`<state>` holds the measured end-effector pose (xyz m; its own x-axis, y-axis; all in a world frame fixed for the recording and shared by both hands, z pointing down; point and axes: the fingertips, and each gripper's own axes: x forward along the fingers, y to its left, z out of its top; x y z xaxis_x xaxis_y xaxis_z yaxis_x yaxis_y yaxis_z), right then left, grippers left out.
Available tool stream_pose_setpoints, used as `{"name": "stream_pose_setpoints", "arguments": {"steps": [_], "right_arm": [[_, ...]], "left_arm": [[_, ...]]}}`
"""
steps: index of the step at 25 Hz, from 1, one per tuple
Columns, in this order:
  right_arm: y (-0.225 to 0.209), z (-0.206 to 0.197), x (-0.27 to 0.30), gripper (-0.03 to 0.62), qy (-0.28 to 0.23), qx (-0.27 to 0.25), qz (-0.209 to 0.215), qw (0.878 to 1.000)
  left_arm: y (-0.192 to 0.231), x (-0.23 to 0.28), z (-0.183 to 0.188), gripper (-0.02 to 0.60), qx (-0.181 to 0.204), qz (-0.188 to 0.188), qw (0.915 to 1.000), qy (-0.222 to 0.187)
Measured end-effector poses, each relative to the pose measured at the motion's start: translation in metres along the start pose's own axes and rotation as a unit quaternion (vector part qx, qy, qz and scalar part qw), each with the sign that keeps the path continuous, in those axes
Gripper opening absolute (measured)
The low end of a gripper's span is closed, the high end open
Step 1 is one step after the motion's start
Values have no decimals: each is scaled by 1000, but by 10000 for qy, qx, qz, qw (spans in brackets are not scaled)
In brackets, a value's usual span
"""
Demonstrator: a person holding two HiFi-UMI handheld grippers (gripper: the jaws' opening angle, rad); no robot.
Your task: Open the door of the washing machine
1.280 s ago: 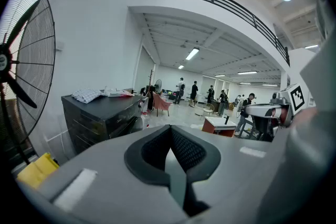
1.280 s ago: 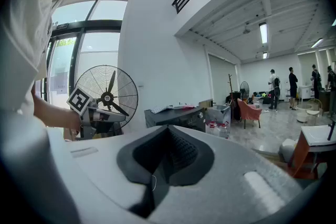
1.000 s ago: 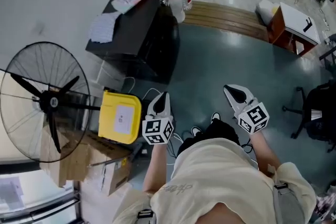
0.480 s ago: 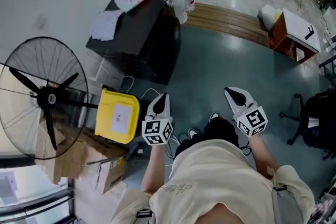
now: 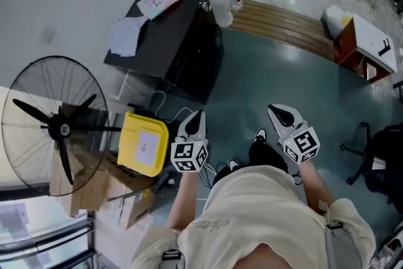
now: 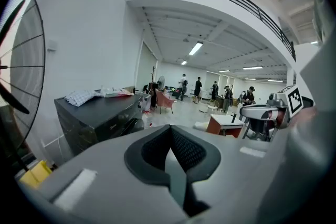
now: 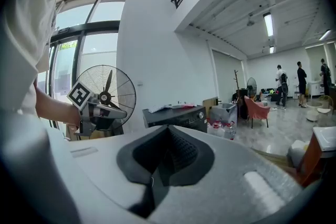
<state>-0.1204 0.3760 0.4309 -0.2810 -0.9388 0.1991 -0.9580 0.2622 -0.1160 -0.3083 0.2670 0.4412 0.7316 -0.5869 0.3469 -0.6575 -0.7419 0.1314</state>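
Note:
The washing machine (image 5: 182, 47) is a black box against the white wall, with cloth and papers lying on its top; its front faces the teal floor. It also shows in the left gripper view as the washing machine (image 6: 97, 118) and in the right gripper view as the washing machine (image 7: 178, 115). My left gripper (image 5: 198, 115) is shut and empty, held in the air short of the machine. My right gripper (image 5: 278, 110) is off to its right, also shut and empty. In both gripper views the pads (image 6: 181, 149) (image 7: 176, 149) meet with nothing between them. The door itself is not clearly visible.
A standing fan (image 5: 56, 126) is at the left, with a yellow box (image 5: 145, 143) and cardboard boxes (image 5: 119, 195) beside it. Cables trail on the floor by the machine. Bottles (image 5: 223, 0), a wooden bench (image 5: 283, 22), a cabinet (image 5: 368, 41) and an office chair (image 5: 381, 164) lie beyond.
The person has stepped across the floor with both grippers carried along; the washing machine and fan have shifted slightly in the head view. Both grippers stay shut.

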Motion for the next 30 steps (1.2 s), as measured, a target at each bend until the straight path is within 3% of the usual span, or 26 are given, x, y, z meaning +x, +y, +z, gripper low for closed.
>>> {"name": "stream_pose_setpoints", "arguments": {"steps": [5,13,21,30], "right_arm": [[-50,9,24,2,-65,37,195,9998],[-100,2,41,2,22,-7,453,9990],[-114,-11,64,2,209,284,713,9968],[-149,5,120,2,465,35,772,9959]], "left_arm": [[-4,42,27,18,89,96,9999,-22],[12,80,44,18,-356,612,9974,-149],[26,101,39,18,-405,692,9967,91],[72,170,35,18,-536,761,9955,195]]}}
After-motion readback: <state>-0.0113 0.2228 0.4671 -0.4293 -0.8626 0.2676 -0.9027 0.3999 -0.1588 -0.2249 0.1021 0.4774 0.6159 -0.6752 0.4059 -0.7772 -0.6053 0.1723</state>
